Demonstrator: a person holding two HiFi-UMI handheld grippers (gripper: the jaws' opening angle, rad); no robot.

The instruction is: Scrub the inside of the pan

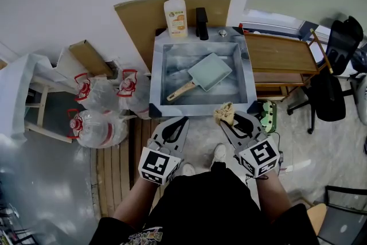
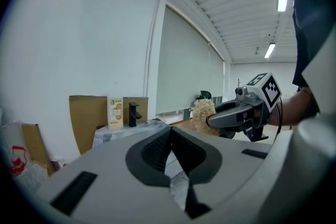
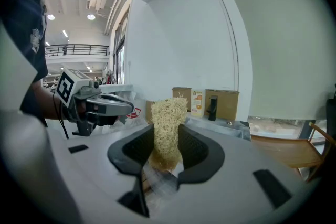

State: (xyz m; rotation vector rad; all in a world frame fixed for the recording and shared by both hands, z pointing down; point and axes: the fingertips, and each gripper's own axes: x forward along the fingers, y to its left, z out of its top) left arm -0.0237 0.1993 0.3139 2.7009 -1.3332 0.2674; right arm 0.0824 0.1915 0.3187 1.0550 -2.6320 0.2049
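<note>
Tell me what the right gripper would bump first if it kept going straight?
Probably the front rim of the sink, though depth is unclear; the right gripper, shut on the scrubber, points there.

Office-like lab space, freestanding sink [image 1: 156, 74], office chair [image 1: 330, 94], wooden desk [image 1: 281, 54], water jugs [image 1: 94, 126]

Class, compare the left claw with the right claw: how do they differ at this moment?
The left claw is empty; the right claw grips a pale fibrous scrubber. The left claw's jaws meet, while the right claw's jaws stand apart on the scrubber. Both point toward the sink with the pan, neither inside it.
</note>
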